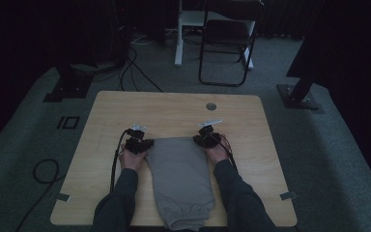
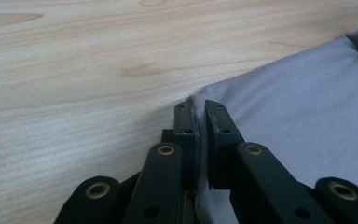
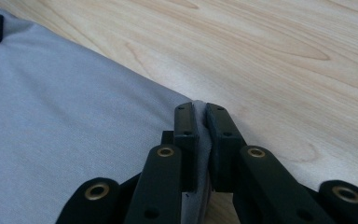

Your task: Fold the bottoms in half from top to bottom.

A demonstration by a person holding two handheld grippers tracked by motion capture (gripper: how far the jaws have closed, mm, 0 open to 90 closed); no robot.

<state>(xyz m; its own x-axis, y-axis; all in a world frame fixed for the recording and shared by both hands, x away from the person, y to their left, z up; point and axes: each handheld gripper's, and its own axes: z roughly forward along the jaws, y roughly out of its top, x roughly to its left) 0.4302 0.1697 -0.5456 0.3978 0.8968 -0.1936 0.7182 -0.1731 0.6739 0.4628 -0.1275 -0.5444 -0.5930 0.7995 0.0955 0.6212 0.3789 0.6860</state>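
The grey cloth (image 1: 181,179) lies flat on the counter (image 1: 174,108). The left gripper (image 2: 199,109) pinches its far left corner. The right gripper (image 3: 200,112) pinches its far right corner.

No writing, label, brand, number or sign can be read on anything here.

My high view is dim, with dark corners; my two gripper views are bright, evenly lit and sharp.
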